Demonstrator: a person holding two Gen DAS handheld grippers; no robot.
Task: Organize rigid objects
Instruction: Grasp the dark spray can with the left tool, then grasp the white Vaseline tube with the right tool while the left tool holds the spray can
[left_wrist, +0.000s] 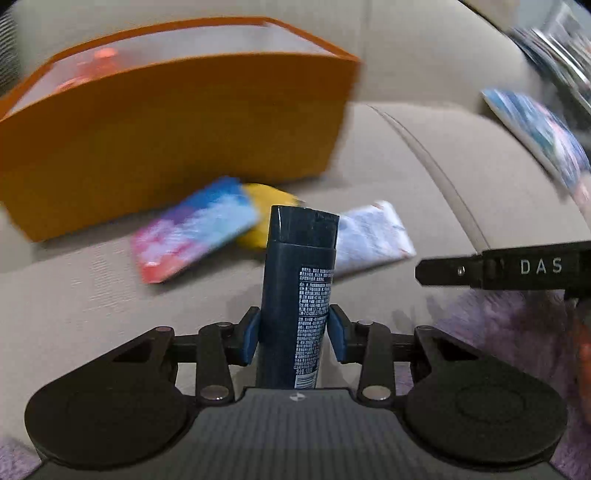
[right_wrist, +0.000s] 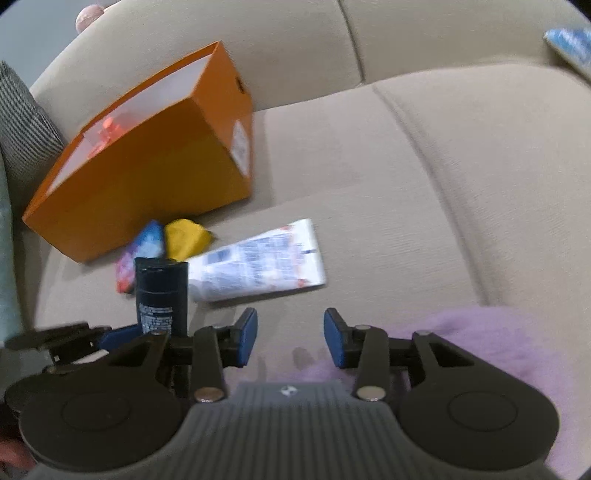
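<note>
Two grippers: left gripper (left_wrist: 294, 334) grasping the dark bottle (left_wrist: 300, 280) at its lower body, pads against both sides; right gripper (right_wrist: 290, 341) released, nothing between its fingers.
Bottle position: upright, off the sofa (left_wrist: 424, 177), near the orange box (left_wrist: 177, 136).
Handling: likely rigid plastic, smooth and a bit slippery, modest weight; mid-body hold looks sound.
Box contents: open top; something red-orange (right_wrist: 109, 127) inside, blurred.
Loose items beside box: colourful packet (left_wrist: 192, 229), yellow piece (right_wrist: 184, 238), white tube (right_wrist: 262, 260).

Beige sofa (right_wrist: 424, 155), lilac fuzzy blanket (right_wrist: 480, 343), grey checked cushion (right_wrist: 26, 125).
</note>
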